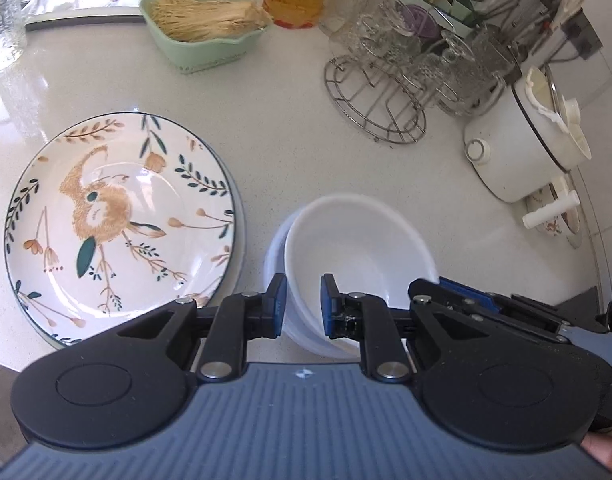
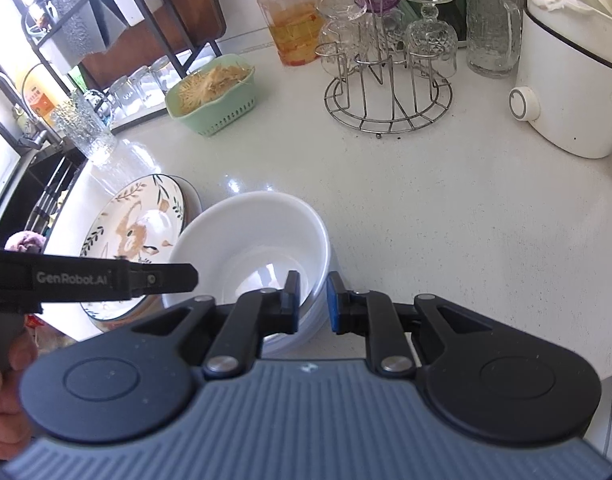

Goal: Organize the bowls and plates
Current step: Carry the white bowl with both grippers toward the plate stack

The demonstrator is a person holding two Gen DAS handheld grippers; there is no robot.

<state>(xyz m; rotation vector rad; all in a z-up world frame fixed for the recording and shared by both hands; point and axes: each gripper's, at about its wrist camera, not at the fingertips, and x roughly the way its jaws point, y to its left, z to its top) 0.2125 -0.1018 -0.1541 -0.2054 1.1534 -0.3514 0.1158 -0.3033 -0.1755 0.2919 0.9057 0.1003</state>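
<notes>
Sitting near the counter's front edge, the white bowl [image 1: 358, 240] is nested in a second white bowl [image 1: 274, 248], and both stand just right of the stacked floral plates [image 1: 117, 216]. Your left gripper [image 1: 303, 306] straddles the upper bowl's near rim: one blue pad is outside the wall and the other inside, with a gap showing between each pad and the rim, so the jaws are parted and not clamped on it. The upper bowl looks tilted in the lower one, its rim riding higher on the far side.

Your right gripper [image 2: 313, 304] straddles the bowls' right-hand rim in the same way, one finger inside and the other outside over the bare countertop [image 2: 446, 220], its jaws likewise parted and gripping nothing. In the right wrist view the left gripper crosses in front of the plates, and the bowls [image 2: 249, 240] show as a stack with at least two rims.

Farther back on the counter stand a wire rack of upturned glasses [image 2: 390, 80], a green basket of pale strands [image 2: 211, 96], a red-lidded jar [image 2: 291, 20], a glass pitcher [image 2: 492, 20] and a white appliance with a round knob [image 2: 566, 92].
</notes>
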